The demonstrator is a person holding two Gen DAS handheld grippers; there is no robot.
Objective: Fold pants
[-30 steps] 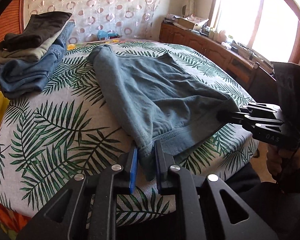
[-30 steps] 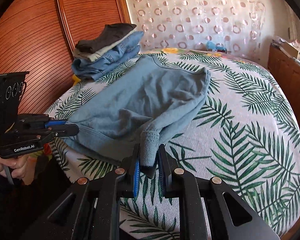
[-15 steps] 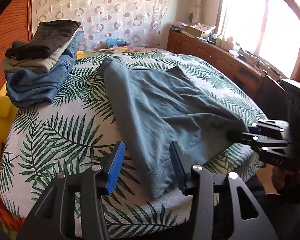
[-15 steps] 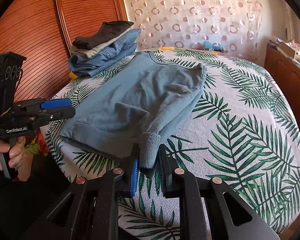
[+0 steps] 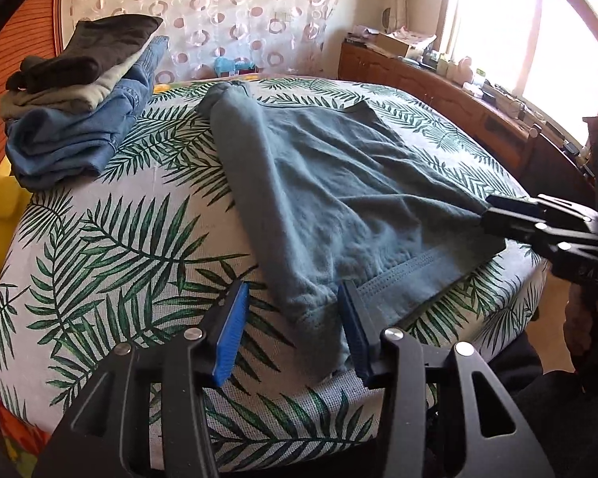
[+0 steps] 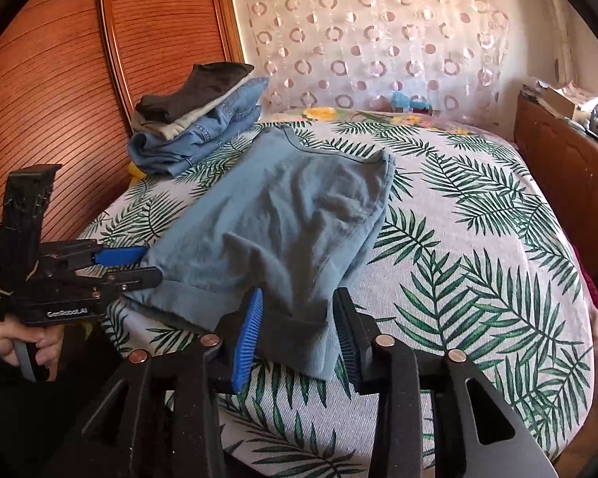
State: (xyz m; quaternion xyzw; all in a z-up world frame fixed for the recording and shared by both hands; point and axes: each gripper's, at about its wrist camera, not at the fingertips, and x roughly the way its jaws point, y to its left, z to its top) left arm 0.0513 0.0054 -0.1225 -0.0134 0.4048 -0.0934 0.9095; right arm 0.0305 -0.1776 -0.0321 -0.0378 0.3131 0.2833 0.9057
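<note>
Blue-grey pants [image 5: 339, 183] [image 6: 291, 215] lie folded on the palm-leaf bed cover [image 5: 99, 239]. My left gripper [image 5: 293, 318] stands open at their near left corner; the cloth lies loose between the blue pads, gripped by neither. In the right wrist view the left gripper [image 6: 153, 265] shows at the left, held by a hand. My right gripper [image 6: 297, 318] is at the other near corner, its jaws opening; the cuff hangs between the pads without being pinched. The left wrist view has the right gripper [image 5: 492, 219] at the right edge.
A stack of folded clothes [image 5: 79, 119] [image 6: 195, 123] sits at the far left of the bed. A wooden cabinet [image 5: 438, 91] [image 6: 558, 151] with clutter runs along the right side under a window. Slatted wooden doors [image 6: 59, 79] stand at the left. The bed edge is just below both grippers.
Both grippers were shut on the pants' near corners and have let go, the left first, then the right. The pants have settled flat on the bed.
</note>
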